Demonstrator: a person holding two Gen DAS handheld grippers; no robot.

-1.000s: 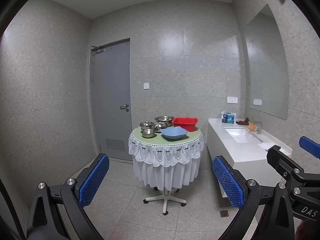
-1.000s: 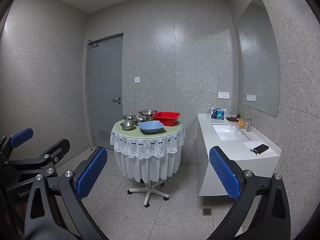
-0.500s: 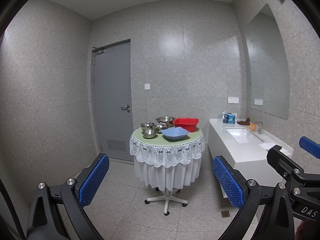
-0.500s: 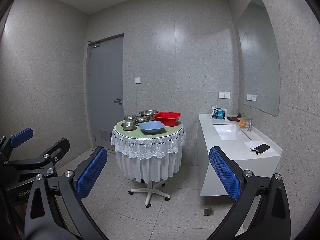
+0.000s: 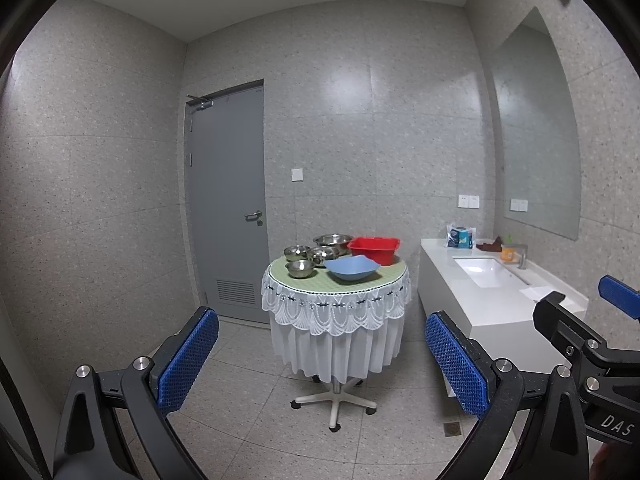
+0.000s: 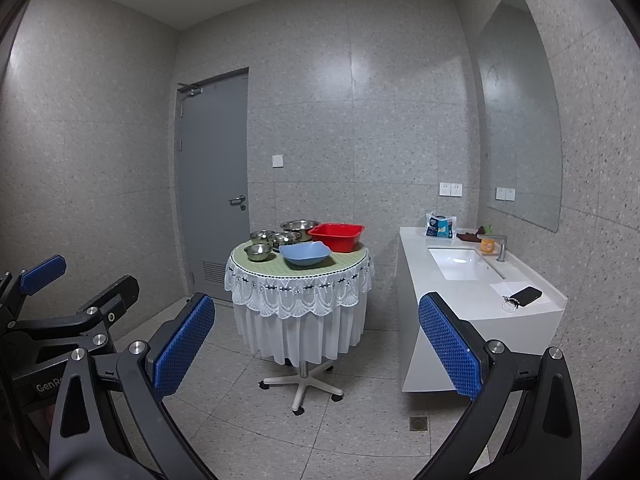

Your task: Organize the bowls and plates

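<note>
Grey speckled-tile washroom, round table [image 5: 336, 286] with lace cloth on a wheeled pedestal, mid-room, well ahead of both cameras. On it: blue bowl [image 5: 352, 269] at the front, wavy rim, looks empty. Red basin [image 5: 374, 249] behind it to the right; inside not visible from here. Four steel bowls to the left: large steel bowl [image 5: 333, 241] at the back, three small steel bowls [image 5: 300, 268] clustered in front of it; contents can't be made out. Grey door [image 5: 228, 208] behind the table on the left. White vanity counter [image 6: 472, 280] with sink along the right wall, carrying a tissue pack [image 6: 440, 226], an orange cup, a dark phone [image 6: 528, 295]. Left hand-held gripper [image 5: 322, 364]: fingers spread wide, holding nothing. Right hand-held gripper [image 6: 316, 346]: same, spread and empty. Both well short of the table.
</note>
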